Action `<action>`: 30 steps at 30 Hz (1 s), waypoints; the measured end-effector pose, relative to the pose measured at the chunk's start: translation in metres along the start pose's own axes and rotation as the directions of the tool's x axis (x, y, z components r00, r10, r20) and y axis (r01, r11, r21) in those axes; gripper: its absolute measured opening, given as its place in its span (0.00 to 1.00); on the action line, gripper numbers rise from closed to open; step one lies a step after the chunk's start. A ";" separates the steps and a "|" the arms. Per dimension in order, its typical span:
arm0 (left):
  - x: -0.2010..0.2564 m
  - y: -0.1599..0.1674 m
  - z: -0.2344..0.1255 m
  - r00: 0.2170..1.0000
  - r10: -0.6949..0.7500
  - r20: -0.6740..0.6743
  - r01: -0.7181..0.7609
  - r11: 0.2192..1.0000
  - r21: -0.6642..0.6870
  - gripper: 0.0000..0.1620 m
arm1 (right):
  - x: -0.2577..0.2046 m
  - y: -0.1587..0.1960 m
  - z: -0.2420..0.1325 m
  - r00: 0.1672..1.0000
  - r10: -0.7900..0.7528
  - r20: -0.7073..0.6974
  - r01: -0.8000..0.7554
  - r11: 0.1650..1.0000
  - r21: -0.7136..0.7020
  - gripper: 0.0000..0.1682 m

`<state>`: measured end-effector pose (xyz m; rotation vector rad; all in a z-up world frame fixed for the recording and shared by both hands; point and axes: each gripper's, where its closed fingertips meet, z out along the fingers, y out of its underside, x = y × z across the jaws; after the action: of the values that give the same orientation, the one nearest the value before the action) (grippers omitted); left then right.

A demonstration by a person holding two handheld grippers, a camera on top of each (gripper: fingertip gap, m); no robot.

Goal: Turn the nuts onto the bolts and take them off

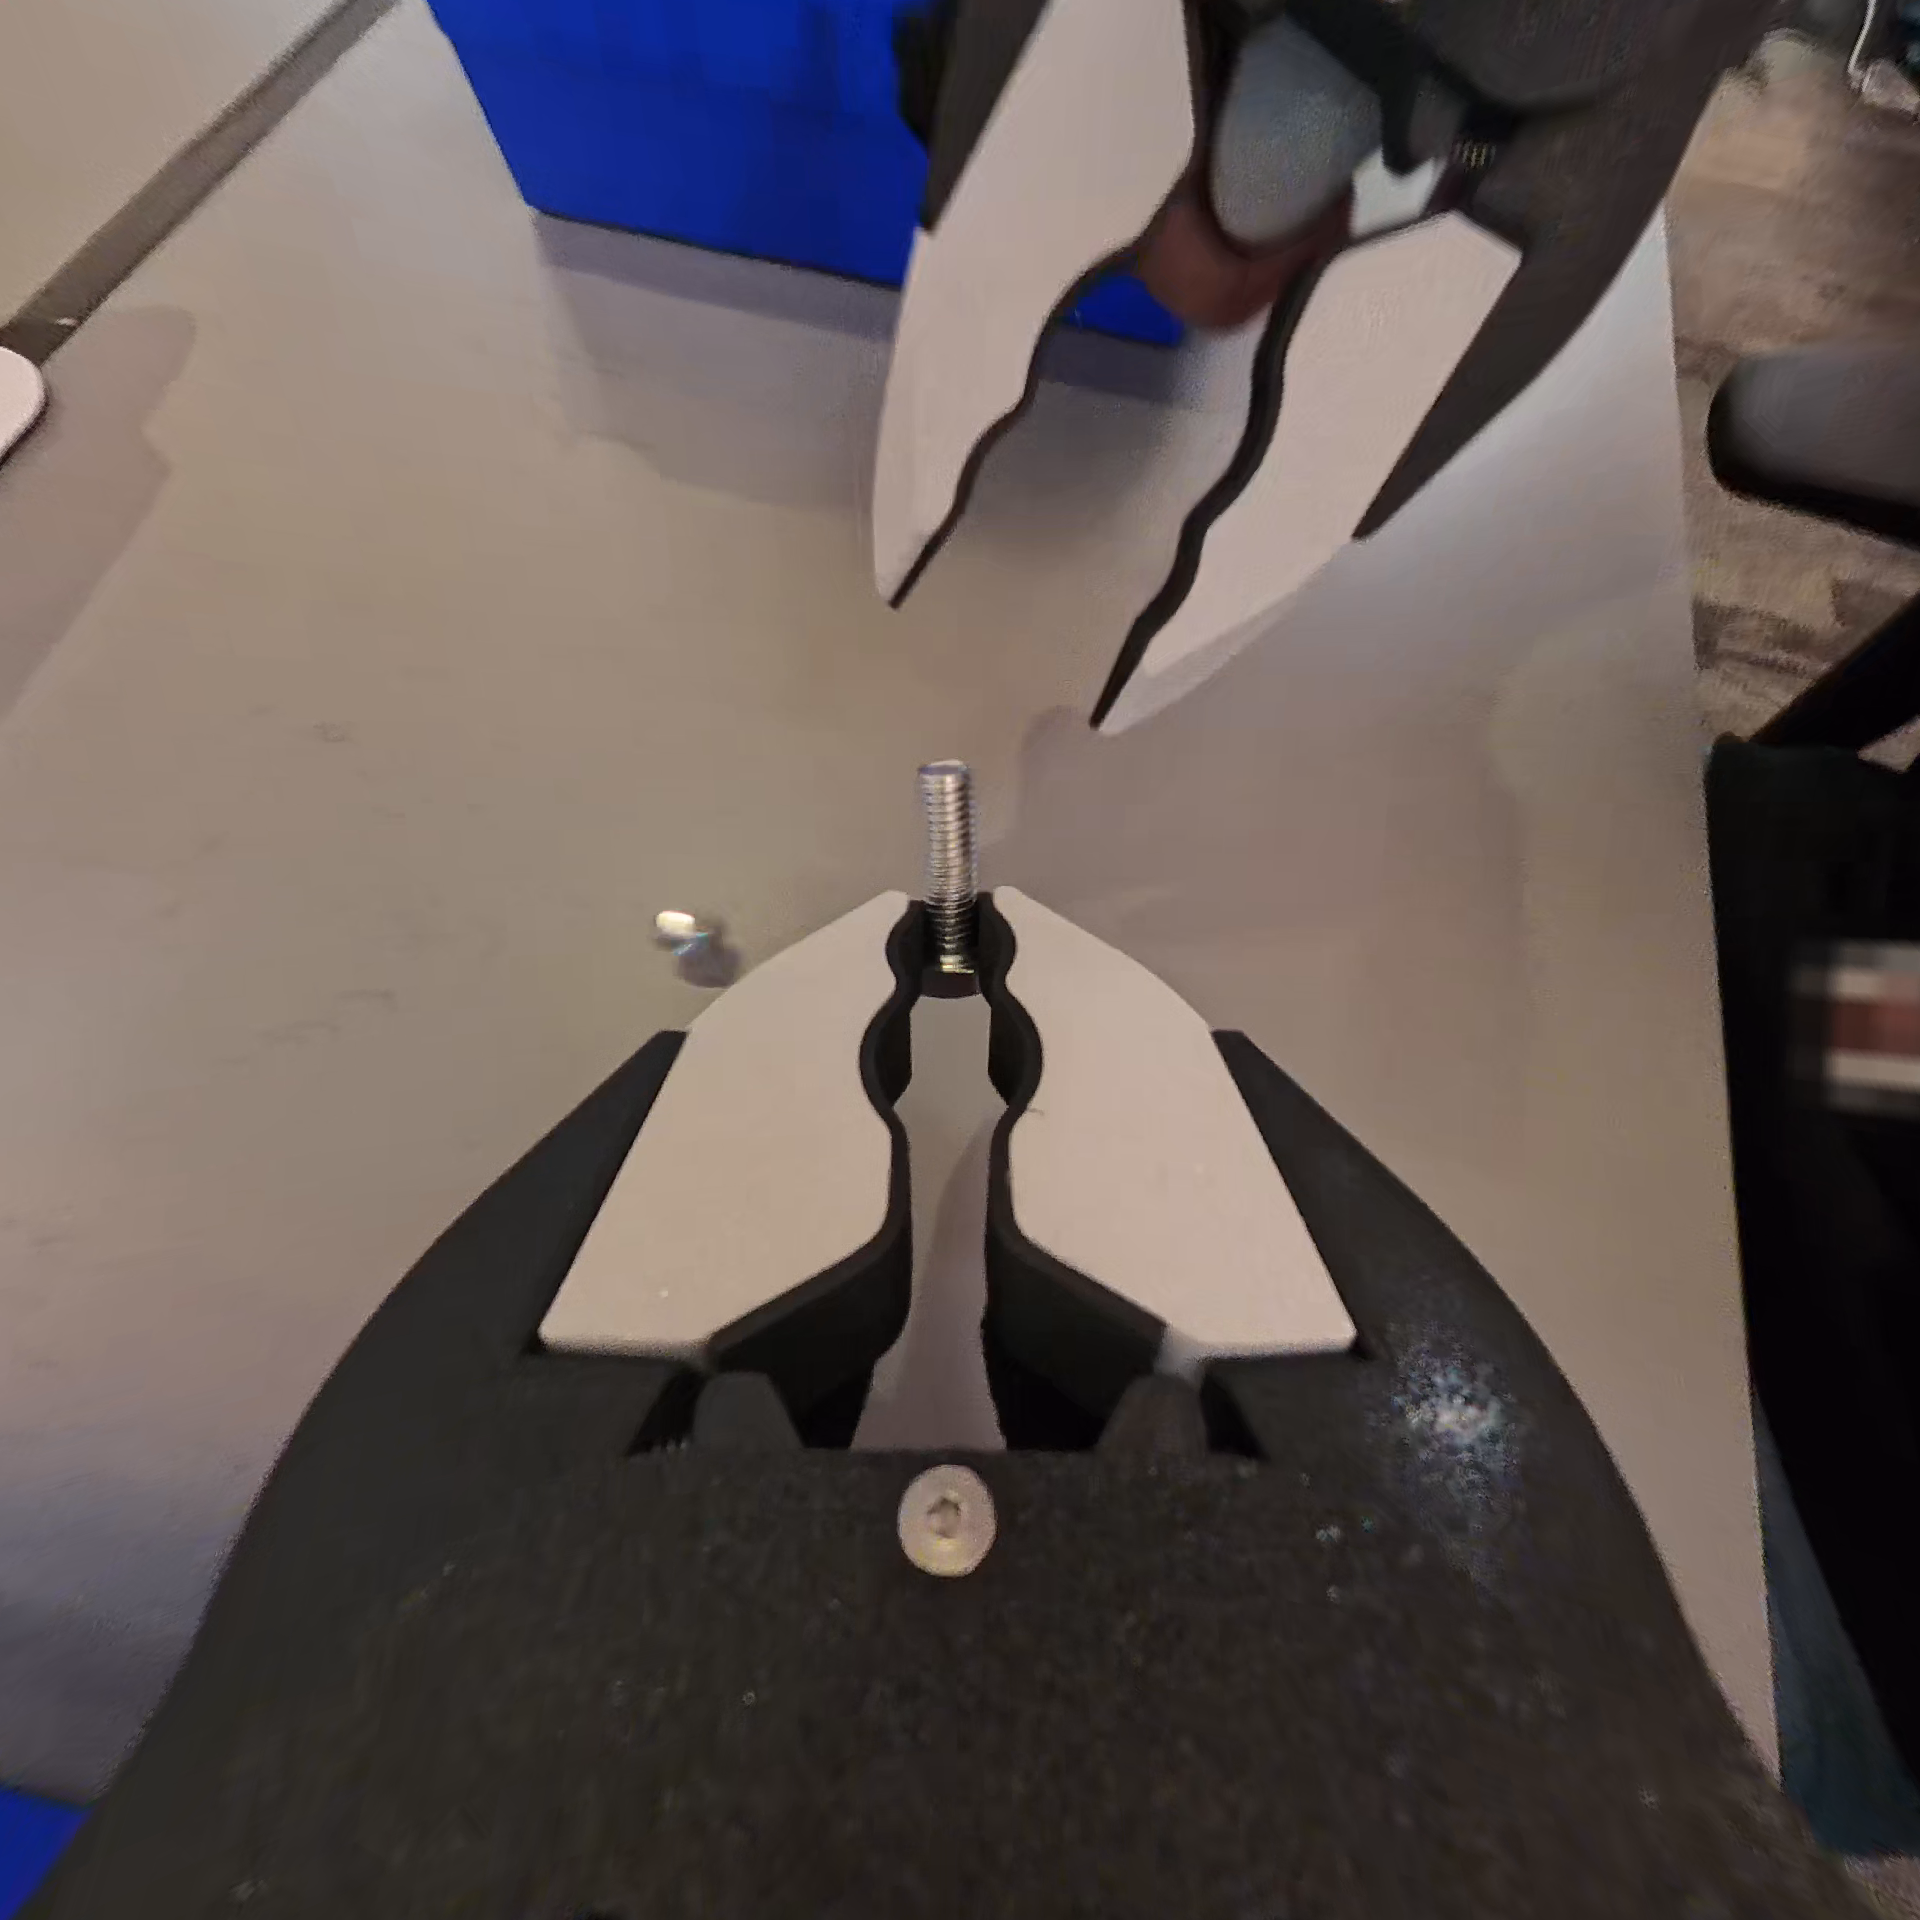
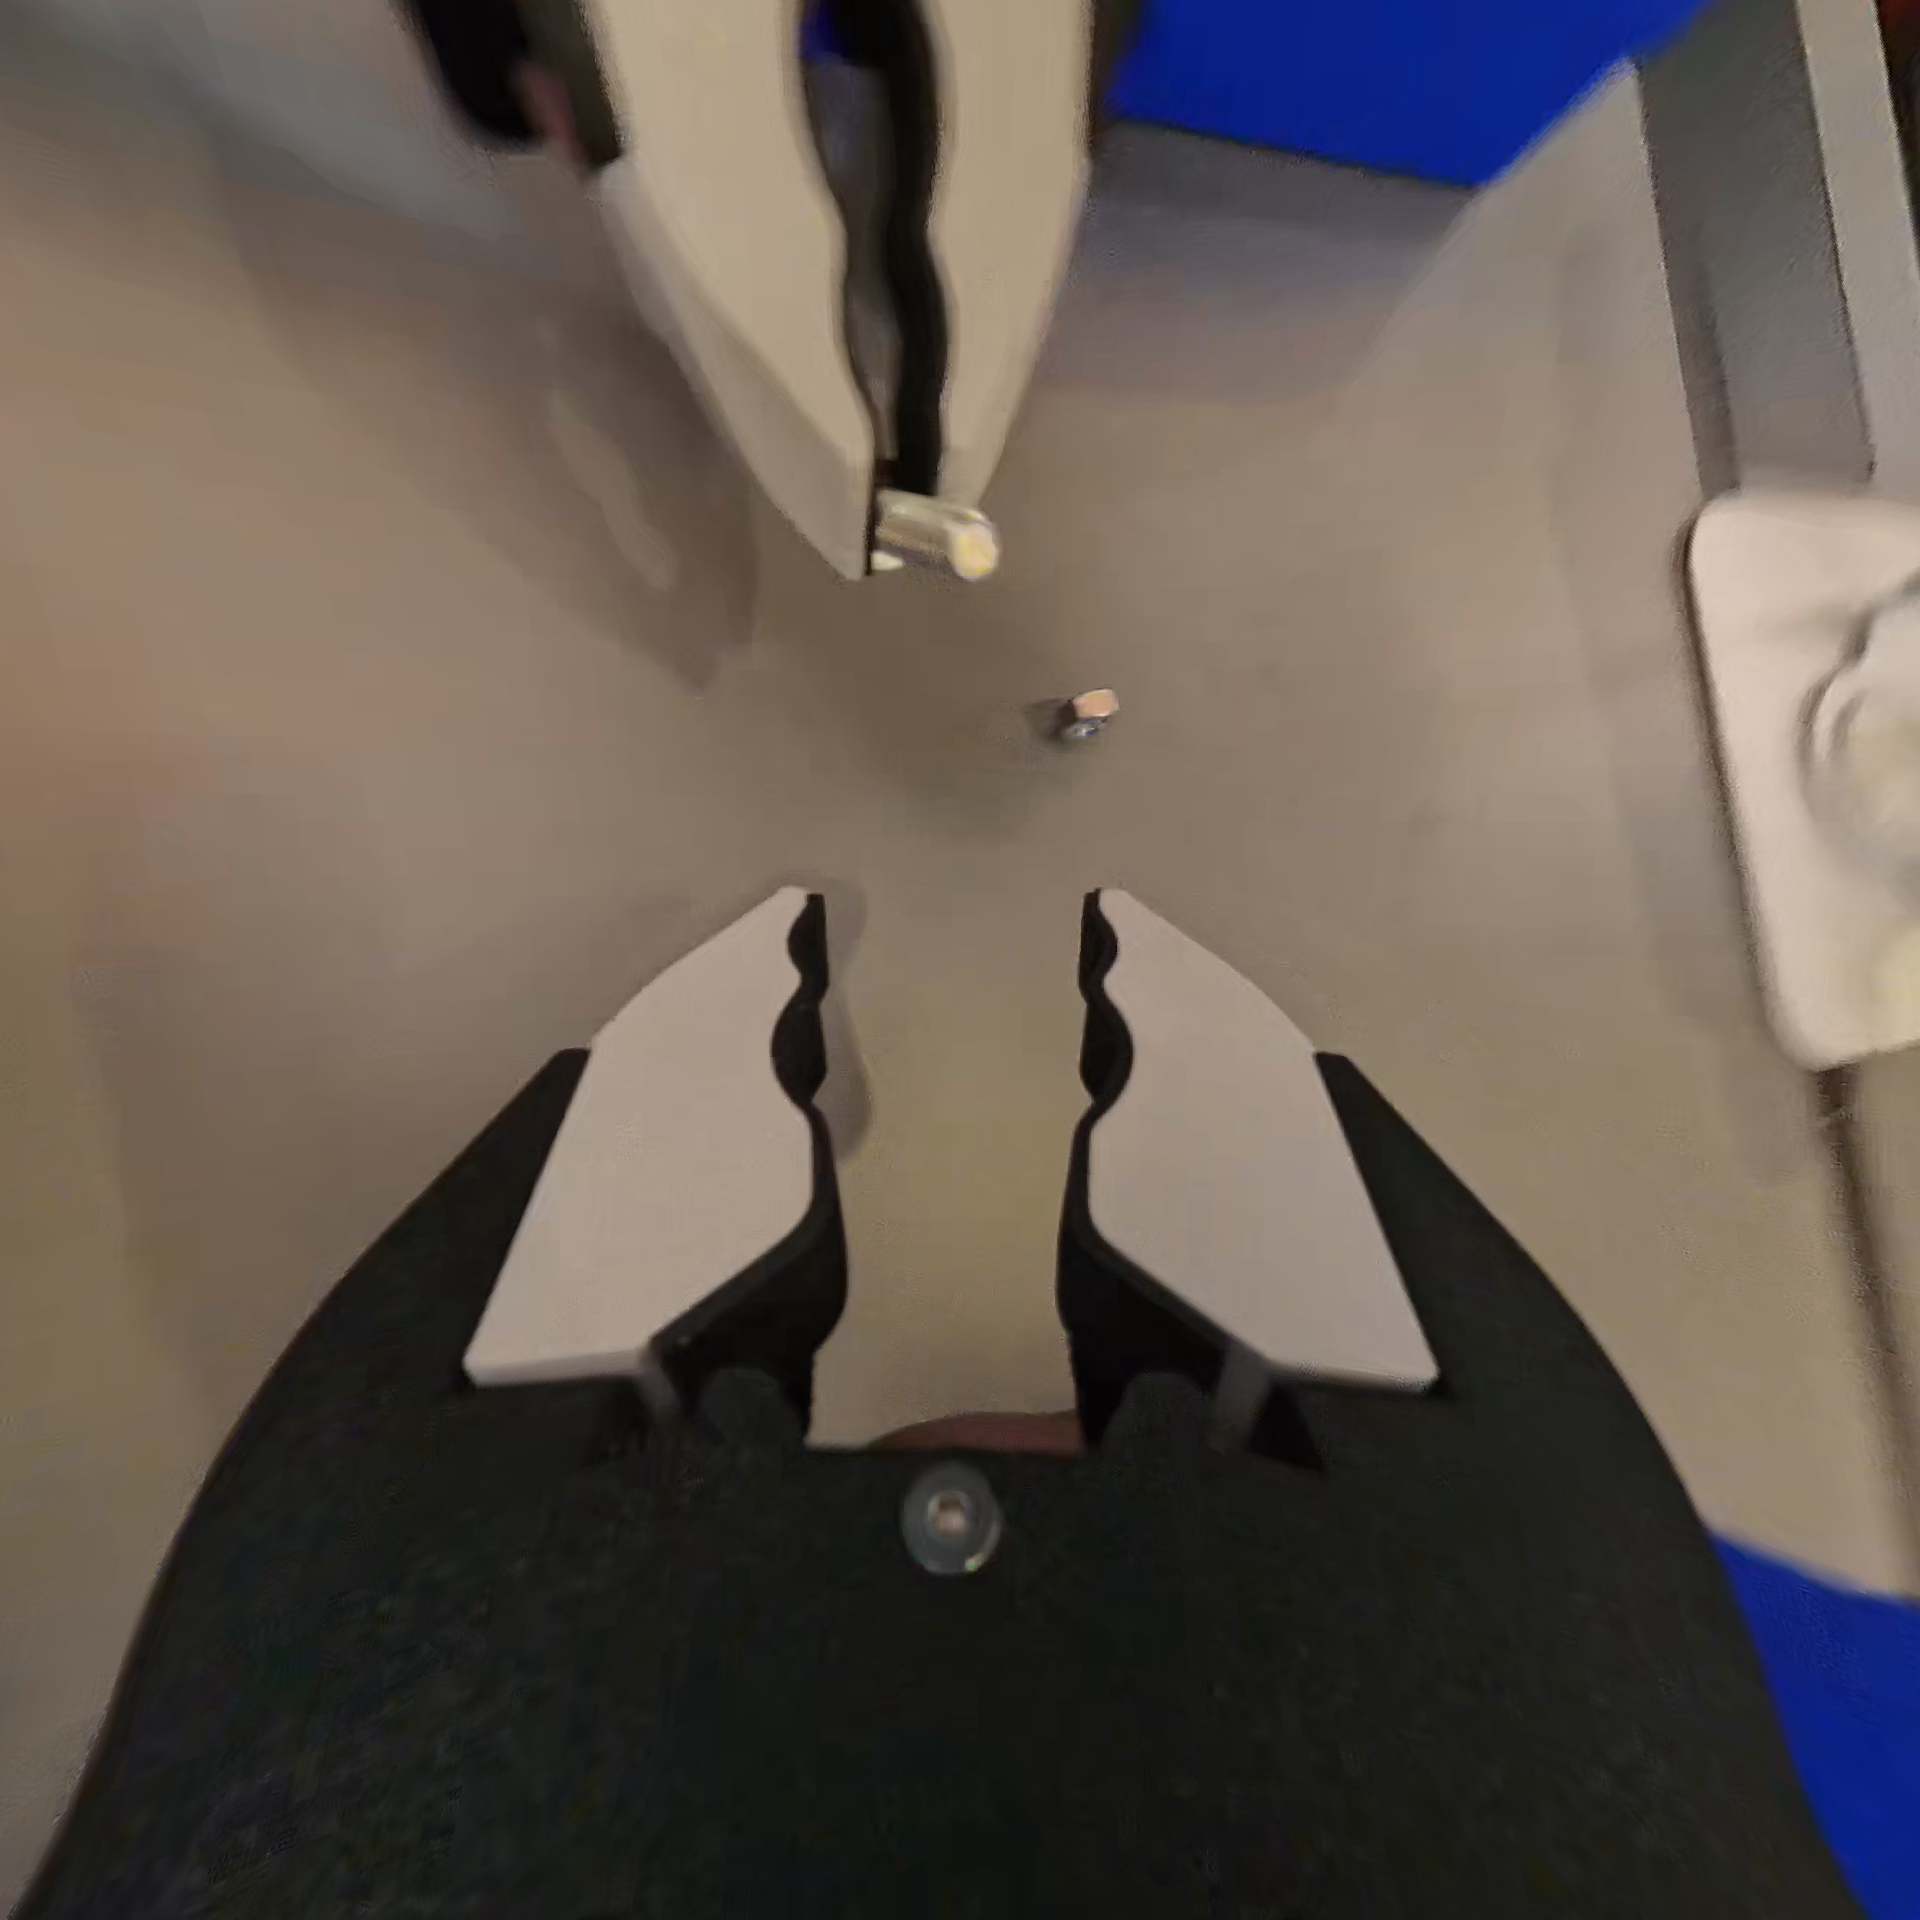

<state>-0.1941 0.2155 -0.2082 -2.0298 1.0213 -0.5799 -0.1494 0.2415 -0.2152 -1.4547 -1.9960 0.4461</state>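
The left claw (image 1: 945,920) grips a bolt (image 1: 943,836) by its head; the right claw (image 2: 954,904) spreads wide, a nut (image 2: 1084,714) lying just ahead of it.

A silver bolt (image 1: 943,868) with a threaded shank is clamped at its head end between the tips of the left gripper (image 1: 945,914), its thread sticking straight out past the fingertips with nothing screwed on it. In the right wrist view the same bolt (image 2: 930,542) juts sideways from those tips, above the table. A small silver nut (image 1: 684,932) lies loose on the grey table (image 1: 416,727), just left of the clamped bolt and apart from it. It appears again (image 2: 1081,712) between the two grippers.
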 end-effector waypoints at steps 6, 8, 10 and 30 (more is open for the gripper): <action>-0.035 -0.031 -0.033 0.965 -0.225 0.138 0.179 0.942 0.285 0.05 | 0.006 -0.020 -0.008 0.842 0.523 0.132 -0.539 0.805 0.247 0.29; -0.029 -0.039 -0.042 0.943 -0.322 0.085 0.259 0.870 0.420 0.05 | 0.015 -0.024 -0.016 0.794 0.592 0.133 -0.596 0.719 0.357 0.28; -0.022 -0.035 -0.038 0.925 -0.377 0.057 0.307 0.826 0.472 0.05 | 0.019 -0.026 -0.021 0.772 0.619 0.141 -0.607 0.653 0.452 0.27; -0.009 -0.009 -0.042 0.883 -0.464 0.070 0.362 0.769 0.526 0.05 | 0.067 -0.017 0.054 0.927 0.363 -0.096 -0.348 0.926 0.143 0.23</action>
<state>-0.2237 0.2083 -0.1763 -1.7864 0.2418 -0.7648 -0.2105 0.3032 -0.2263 -1.7269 -1.5810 0.6089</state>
